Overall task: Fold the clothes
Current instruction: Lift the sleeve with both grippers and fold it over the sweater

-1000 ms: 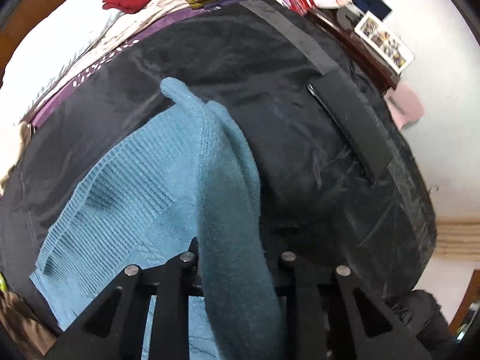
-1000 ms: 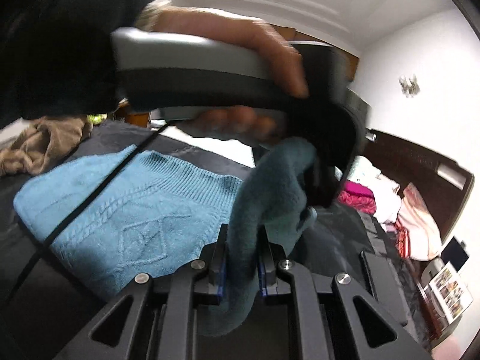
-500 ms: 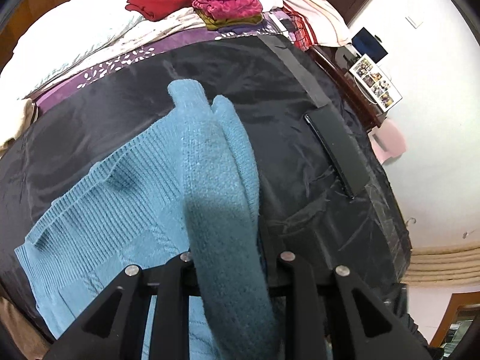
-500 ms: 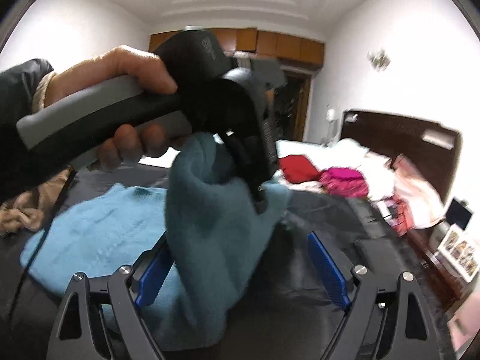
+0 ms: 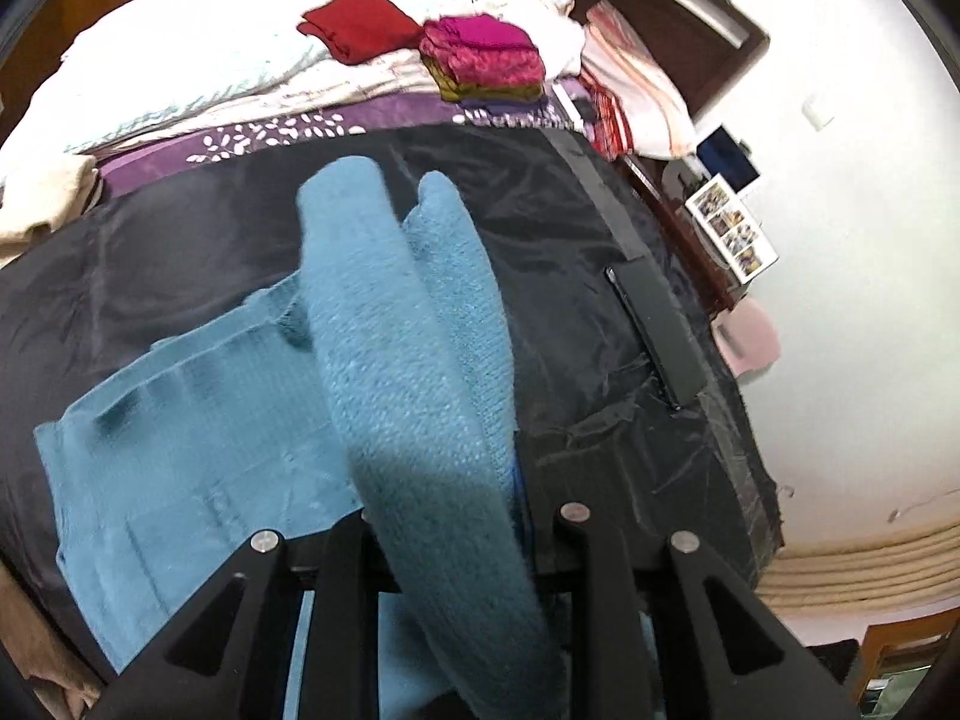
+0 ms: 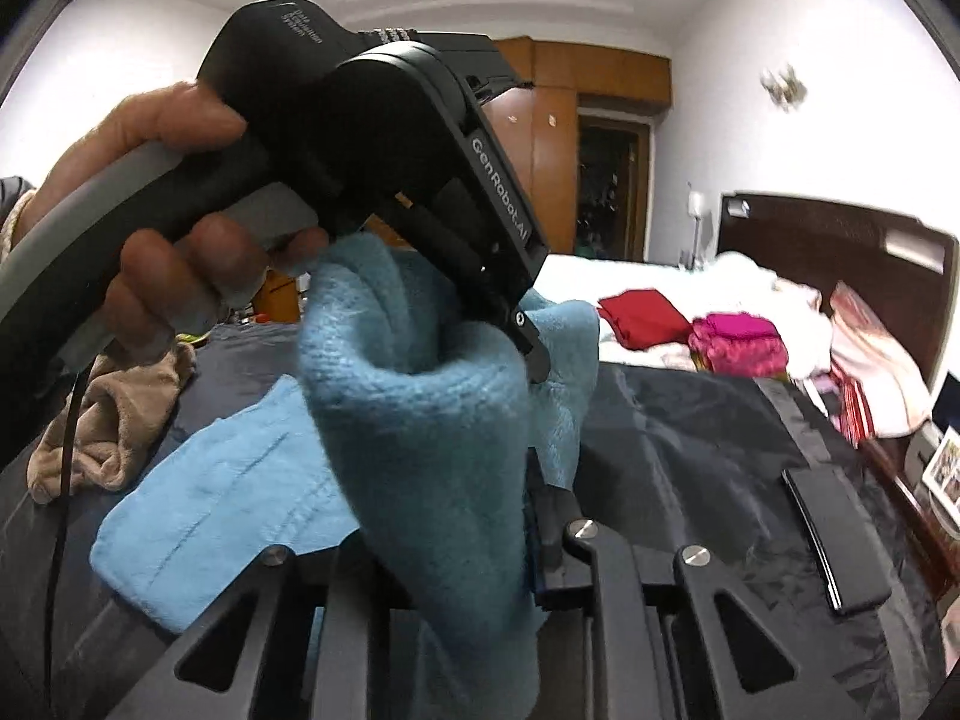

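Observation:
A light blue knitted sweater [image 5: 180,432] lies spread on the black sheet [image 5: 570,240] of a bed. One sleeve [image 5: 408,360] is lifted off it and runs up between the fingers of my left gripper [image 5: 444,516], which is shut on it. In the right wrist view a hand [image 6: 150,228] holds that left gripper [image 6: 528,354] above the bed, with the sleeve [image 6: 420,408] draped from its tip. The same sleeve hangs down into my right gripper [image 6: 456,540], whose jaws are closing on the knit and stand narrow around it.
At the bed's far end lie a folded red garment [image 5: 354,24] and a magenta stack [image 5: 486,54] on white bedding. A crumpled beige garment [image 6: 114,420] sits left of the sweater. A flat black object [image 5: 654,330] lies near the right edge, with photo frames [image 5: 729,228] beyond.
My left gripper has risen with the sleeve, so more of the bed shows. My right gripper opened wide half a second ago and has closed back around the sleeve.

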